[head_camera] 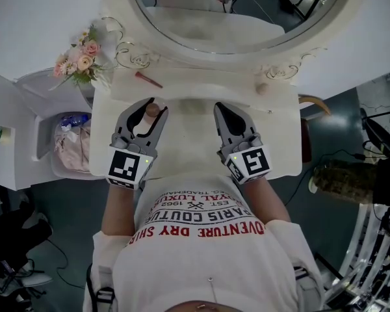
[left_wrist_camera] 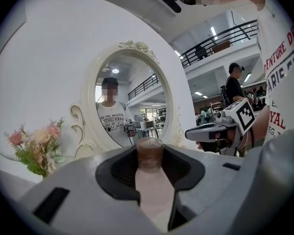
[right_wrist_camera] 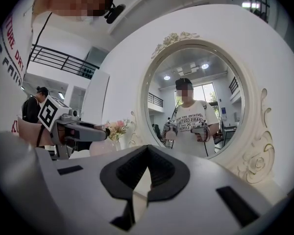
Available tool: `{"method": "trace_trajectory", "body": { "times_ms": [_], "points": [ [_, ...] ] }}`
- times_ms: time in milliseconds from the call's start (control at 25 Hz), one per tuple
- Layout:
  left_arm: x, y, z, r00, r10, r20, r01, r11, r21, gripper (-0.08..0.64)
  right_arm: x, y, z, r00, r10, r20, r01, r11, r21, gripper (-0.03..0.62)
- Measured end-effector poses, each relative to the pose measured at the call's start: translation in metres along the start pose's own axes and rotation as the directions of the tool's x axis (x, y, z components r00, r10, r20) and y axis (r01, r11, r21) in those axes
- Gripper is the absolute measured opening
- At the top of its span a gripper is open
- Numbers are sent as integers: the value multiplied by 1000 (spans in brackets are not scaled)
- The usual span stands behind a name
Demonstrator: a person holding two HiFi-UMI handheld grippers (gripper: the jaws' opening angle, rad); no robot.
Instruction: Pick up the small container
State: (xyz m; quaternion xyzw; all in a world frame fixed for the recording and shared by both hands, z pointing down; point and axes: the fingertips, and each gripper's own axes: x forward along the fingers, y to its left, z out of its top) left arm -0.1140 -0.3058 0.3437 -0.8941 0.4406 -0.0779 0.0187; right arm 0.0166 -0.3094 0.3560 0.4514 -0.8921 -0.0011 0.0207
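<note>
The small container [head_camera: 151, 111], a pale pink bottle with a brown cap [left_wrist_camera: 150, 153], sits between the jaws of my left gripper [head_camera: 149, 104], which is shut on it over the left half of the white dressing table [head_camera: 195, 96]. I cannot tell whether the container's base touches the tabletop. In the left gripper view the bottle fills the gap between the two grey fingers [left_wrist_camera: 88, 195]. My right gripper [head_camera: 220, 108] is level with it on the right, shut and empty; its jaws [right_wrist_camera: 147, 148] meet at the tips. Each gripper shows in the other's view: the right gripper [left_wrist_camera: 215, 131] and the left gripper [right_wrist_camera: 73, 131].
An oval mirror [head_camera: 240, 12] in an ornate white frame stands at the back of the table. A pink flower bouquet [head_camera: 81, 57] is at the back left, a reddish stick [head_camera: 148, 79] lies near it, and a small round knob [head_camera: 262, 88] is at the back right. A basket [head_camera: 71, 142] sits left of the table.
</note>
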Motion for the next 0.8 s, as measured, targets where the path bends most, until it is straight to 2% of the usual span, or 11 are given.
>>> {"method": "trace_trajectory", "body": {
  "times_ms": [600,800],
  "points": [
    [-2,-3,-3,1000,-7,-10,7,1000,4,144,2,8,-3,1000,7,-3,-7,1000,-2,-2],
    [-7,-4,-2,1000,-22,13,22,1000,-8,144,2,10,-6,1000,5,-5,-5,1000,1,-2]
  ]
}}
